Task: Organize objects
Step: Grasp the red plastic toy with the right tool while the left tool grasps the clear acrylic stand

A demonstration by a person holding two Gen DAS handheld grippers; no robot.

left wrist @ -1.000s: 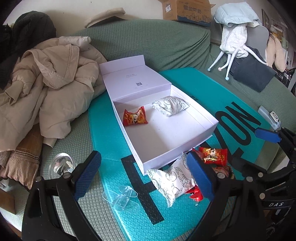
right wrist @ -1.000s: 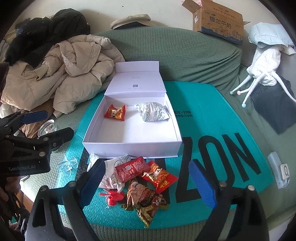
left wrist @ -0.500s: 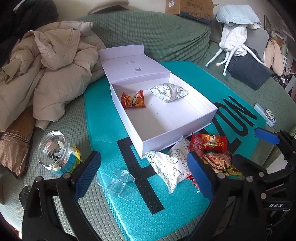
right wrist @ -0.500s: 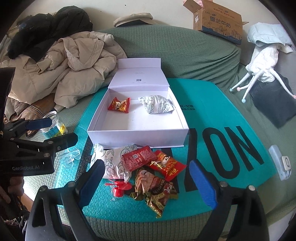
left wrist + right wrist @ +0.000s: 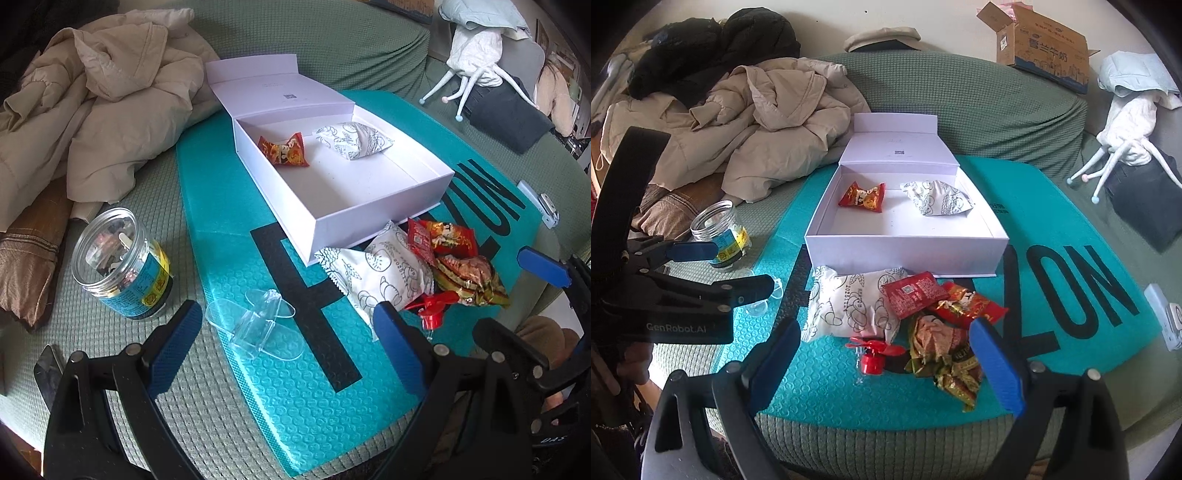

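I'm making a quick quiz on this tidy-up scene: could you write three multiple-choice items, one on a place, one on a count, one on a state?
1. Where does the clear jar stand?
A. inside the white box
B. on the green cover, left of the teal mat
C. on the cardboard carton

2. How many snack packets lie inside the white box?
A. none
B. two
C. five

3. How does the right hand-held gripper stand?
A. open, holding nothing
B. shut on the red packet
C. shut on the jar

Answers:
1 B: the jar sits on the green cover beside the teal mat.
2 B: only a red packet and a white patterned packet lie in the box.
3 A: its blue pads stand wide apart above the pile, touching no packet.
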